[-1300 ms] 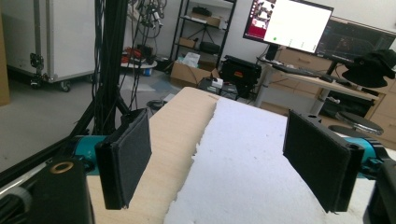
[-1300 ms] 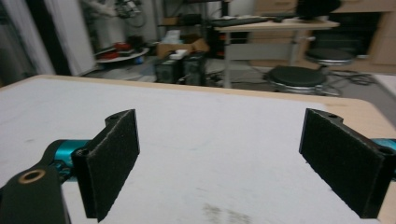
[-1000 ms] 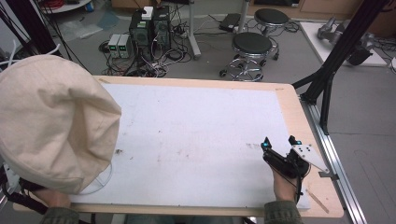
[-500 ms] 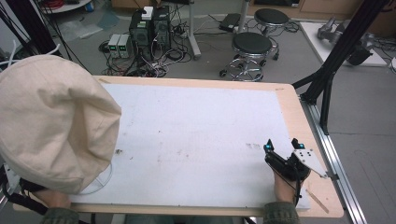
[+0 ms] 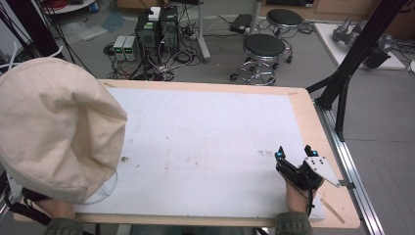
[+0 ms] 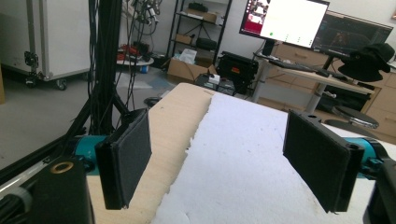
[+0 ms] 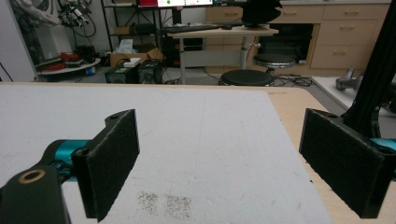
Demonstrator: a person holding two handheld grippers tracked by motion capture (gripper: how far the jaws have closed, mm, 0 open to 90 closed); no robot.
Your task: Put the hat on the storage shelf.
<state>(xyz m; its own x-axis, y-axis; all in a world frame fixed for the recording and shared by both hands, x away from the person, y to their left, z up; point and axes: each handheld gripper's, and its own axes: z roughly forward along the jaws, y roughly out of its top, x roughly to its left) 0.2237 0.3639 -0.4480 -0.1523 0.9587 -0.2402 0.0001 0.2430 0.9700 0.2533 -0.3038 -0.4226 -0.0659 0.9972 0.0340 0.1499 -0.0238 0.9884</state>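
While the person's head blocks the near left of the high view, we see the right gripper [image 5: 295, 152] low over the white mat [image 5: 205, 142] near its right front corner, jaws spread wide with nothing between them. Its grey plate [image 5: 322, 169] points toward the wooden table edge [image 5: 313, 122]. From the right gripper view we look across the bare mat, where a dark smudge [image 7: 164, 203] lies just ahead between the jaws. At the table's left side, the left gripper [image 6: 224, 163] hangs over the mat's ragged edge [image 6: 196, 135], one jaw above the wood, the other above the white, likewise parted and holding nothing. Beyond the table stand two stools [image 5: 265, 46].
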